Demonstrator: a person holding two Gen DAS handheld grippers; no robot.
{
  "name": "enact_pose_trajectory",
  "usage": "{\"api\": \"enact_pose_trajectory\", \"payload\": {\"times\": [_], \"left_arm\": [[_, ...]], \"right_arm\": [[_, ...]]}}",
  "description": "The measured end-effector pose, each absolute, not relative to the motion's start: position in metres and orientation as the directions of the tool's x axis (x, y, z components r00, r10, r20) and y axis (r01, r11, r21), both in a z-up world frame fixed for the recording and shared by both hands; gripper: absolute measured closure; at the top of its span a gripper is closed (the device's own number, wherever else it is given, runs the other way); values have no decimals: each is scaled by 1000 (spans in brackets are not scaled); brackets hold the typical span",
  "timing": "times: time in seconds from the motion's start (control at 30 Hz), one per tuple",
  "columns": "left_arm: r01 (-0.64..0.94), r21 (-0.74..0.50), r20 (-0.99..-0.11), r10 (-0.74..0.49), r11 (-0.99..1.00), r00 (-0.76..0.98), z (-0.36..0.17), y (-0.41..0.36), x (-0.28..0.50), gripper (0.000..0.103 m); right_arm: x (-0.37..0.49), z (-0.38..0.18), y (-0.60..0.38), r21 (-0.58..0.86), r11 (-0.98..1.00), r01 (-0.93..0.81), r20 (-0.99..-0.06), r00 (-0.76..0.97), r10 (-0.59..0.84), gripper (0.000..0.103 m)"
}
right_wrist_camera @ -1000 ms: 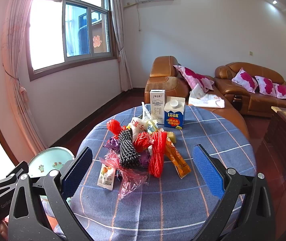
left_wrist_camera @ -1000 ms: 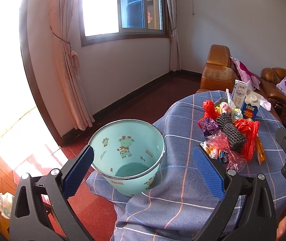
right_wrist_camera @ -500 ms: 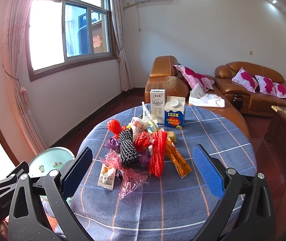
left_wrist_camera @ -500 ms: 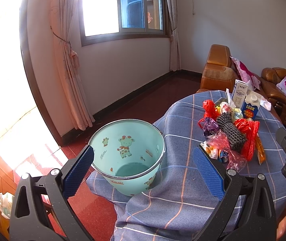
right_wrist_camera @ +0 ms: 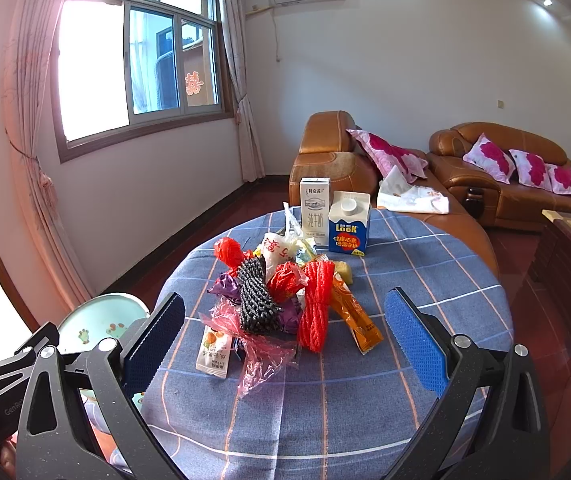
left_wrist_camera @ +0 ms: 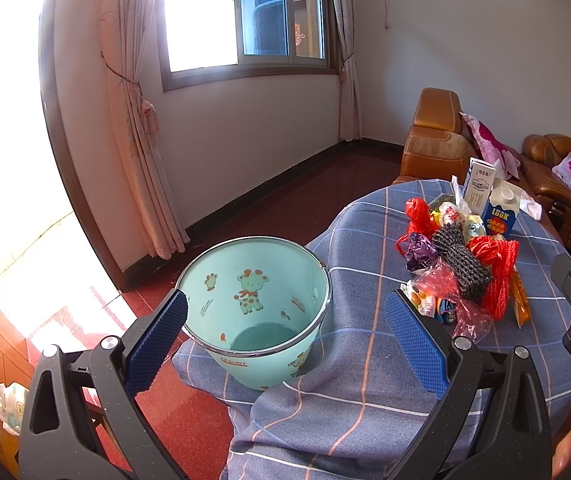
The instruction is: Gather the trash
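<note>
Trash heap [right_wrist_camera: 285, 300] uncollected on table [right_wrist_camera: 425, 264]; left gripper [left_wrist_camera: 285, 336] and right gripper [right_wrist_camera: 285, 332] both spread wide, empty; step: opening approach; next: right grasps a wrapper for bucket [left_wrist_camera: 253, 308].

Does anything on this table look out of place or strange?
Yes. The mint bin sits at the table's edge, partly on drooping tablecloth, so it may be unsteady. The trash pile is heaped mid-table.

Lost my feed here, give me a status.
Left gripper open, empty. Right gripper open, empty. Trash pile untouched on table; bin empty. Nothing in the way.
</note>
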State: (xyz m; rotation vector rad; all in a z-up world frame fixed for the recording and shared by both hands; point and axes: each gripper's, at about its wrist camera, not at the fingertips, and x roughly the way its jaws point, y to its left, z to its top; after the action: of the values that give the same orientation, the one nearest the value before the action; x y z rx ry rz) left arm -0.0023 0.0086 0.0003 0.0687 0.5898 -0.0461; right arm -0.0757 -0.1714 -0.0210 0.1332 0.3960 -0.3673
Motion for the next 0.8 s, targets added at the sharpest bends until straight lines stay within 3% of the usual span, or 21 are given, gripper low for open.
{"api": "enact_pose_trajectory", "payload": {"times": [0.57,0.8], "left_arm": [[83,65,-610,-26,994,792,-28,-1,12,6],[101,58,-658,-38,993,752,-50,-9,29,6]], "right_arm": [[-66,-39,-186,43,919,392,-429,838,-337,5],[-58,-61,-216,62,902,428,-484,803,-348,5]]}}
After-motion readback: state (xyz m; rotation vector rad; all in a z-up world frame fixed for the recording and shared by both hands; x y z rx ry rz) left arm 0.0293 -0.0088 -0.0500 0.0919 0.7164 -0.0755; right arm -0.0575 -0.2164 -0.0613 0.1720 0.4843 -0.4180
